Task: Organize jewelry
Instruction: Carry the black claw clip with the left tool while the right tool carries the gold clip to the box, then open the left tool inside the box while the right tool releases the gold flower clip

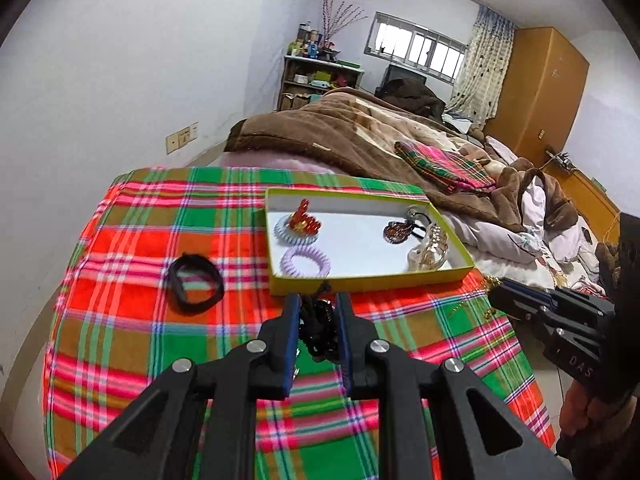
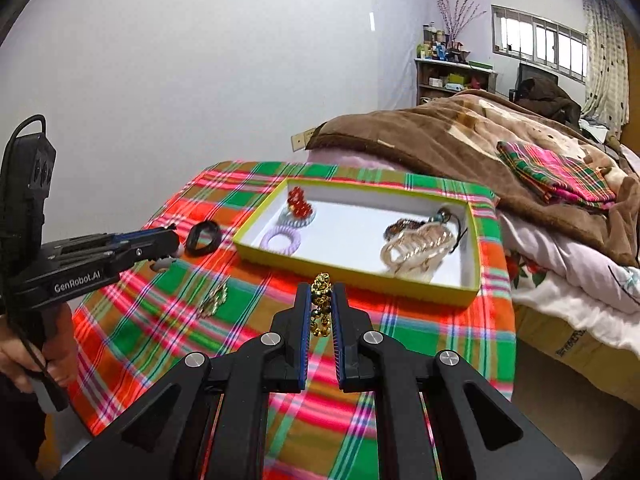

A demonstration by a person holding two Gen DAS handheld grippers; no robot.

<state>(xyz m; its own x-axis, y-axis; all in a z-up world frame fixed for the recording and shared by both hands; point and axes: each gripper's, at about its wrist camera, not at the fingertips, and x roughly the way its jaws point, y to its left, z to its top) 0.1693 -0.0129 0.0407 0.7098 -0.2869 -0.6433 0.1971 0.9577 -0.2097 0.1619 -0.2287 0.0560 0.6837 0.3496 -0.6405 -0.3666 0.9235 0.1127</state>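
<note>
A yellow-green box with a white floor sits on the plaid cloth. It holds red beads, two pale coil hair ties, a brown clip and a gold chain claw clip. My left gripper is shut on a black beaded bracelet just before the box's near wall. My right gripper is shut on a gold bead bracelet in front of the box. A black band lies on the cloth left of the box.
A small gold piece lies on the plaid cloth near the left gripper. A bed with a brown blanket and a folded plaid cloth lies behind and right. A white wall stands to the left.
</note>
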